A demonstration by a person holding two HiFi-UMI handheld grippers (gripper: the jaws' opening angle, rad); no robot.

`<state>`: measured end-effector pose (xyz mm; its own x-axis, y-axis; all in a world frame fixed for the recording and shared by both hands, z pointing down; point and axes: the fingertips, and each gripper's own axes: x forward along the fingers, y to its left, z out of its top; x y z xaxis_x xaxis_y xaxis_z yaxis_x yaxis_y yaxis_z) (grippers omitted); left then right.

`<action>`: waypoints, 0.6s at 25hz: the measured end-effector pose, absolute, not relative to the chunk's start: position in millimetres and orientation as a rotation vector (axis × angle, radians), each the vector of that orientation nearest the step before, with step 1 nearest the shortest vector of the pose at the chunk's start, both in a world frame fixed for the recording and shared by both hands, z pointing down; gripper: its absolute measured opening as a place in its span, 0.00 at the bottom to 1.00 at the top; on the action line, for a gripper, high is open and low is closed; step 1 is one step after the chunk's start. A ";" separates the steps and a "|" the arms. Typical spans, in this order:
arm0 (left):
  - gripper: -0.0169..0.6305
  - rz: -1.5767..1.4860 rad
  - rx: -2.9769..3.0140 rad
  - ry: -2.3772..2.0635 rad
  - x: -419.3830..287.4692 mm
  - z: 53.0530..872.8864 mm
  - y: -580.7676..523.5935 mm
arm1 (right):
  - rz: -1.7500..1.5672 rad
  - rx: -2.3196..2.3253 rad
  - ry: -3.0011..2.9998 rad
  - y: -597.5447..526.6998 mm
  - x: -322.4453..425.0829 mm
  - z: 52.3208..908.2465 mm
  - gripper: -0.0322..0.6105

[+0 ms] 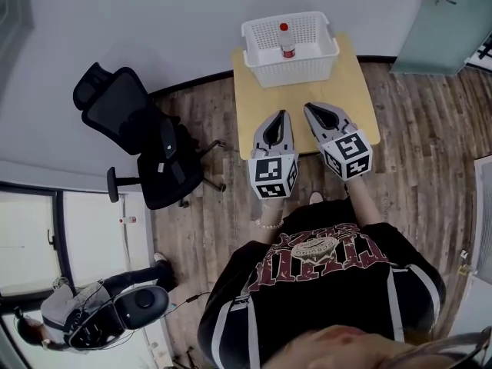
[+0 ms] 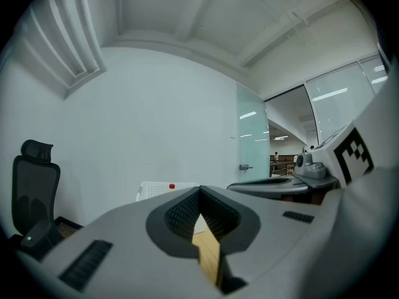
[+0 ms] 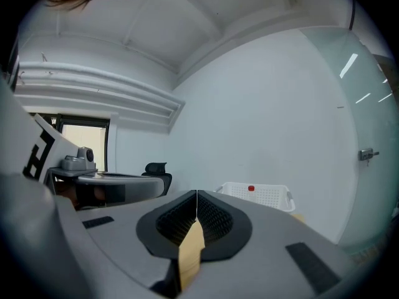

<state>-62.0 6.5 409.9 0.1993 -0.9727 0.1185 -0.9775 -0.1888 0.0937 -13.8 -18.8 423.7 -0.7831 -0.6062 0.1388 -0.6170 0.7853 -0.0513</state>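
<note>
The left gripper (image 1: 281,114) and the right gripper (image 1: 310,107) were both fully closed, pads pressed together, with nothing between them. They hung side by side, a little apart, over the near half of the small wooden table (image 1: 355,91). The white basket (image 1: 296,71) stood at the table's far edge, close to the wall, with a red-capped bottle (image 1: 286,46) upright inside. Bare tabletop lay between the tips and the basket. An office chair (image 1: 142,141) stood well apart on the left.

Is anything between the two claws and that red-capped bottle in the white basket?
Only the near wall of the white basket: the red-capped bottle stands inside it, beyond the left claw and right claw, so they probably must reach over the rim.
</note>
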 end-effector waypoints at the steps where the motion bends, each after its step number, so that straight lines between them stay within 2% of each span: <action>1: 0.10 0.050 2.306 -1.905 -61.2 411.5 4.8 | 0.142 0.974 -2.861 -20.7 -13.0 424.8 0.08; 15: 0.10 0.061 2.315 -1.879 -46.5 415.2 -22.1 | 0.145 1.013 -2.854 -43.9 7.0 426.4 0.08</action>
